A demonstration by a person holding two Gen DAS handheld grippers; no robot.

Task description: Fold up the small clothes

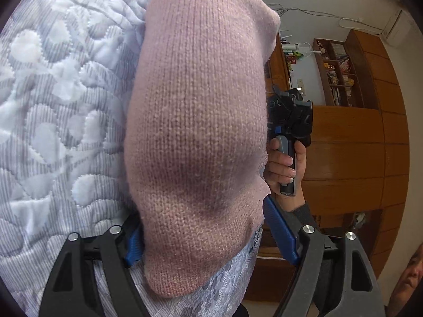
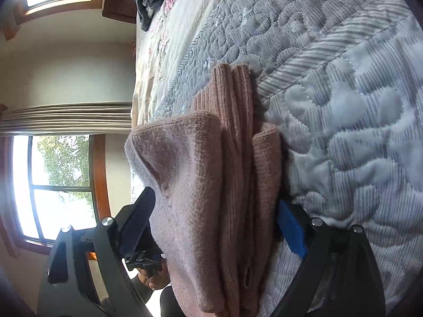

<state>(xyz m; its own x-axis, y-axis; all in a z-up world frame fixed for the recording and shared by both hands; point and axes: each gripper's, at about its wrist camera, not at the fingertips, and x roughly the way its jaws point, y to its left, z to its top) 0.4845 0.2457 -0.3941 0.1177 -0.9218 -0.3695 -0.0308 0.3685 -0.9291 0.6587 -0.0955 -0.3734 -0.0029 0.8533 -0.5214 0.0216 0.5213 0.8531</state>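
Left wrist view: pink knit garment point(image 1: 195, 132) fills the centre, soft and floppy; left tool point(image 1: 211, 240) and right tool point(image 2: 214, 224) both straddle its folded edges, whether clamped I cannot tell.

Pink knit garment point(image 1: 195, 121), grey-striped quilted bedspread point(image 1: 58, 100), blue-padded black tongs point(image 1: 211, 240)
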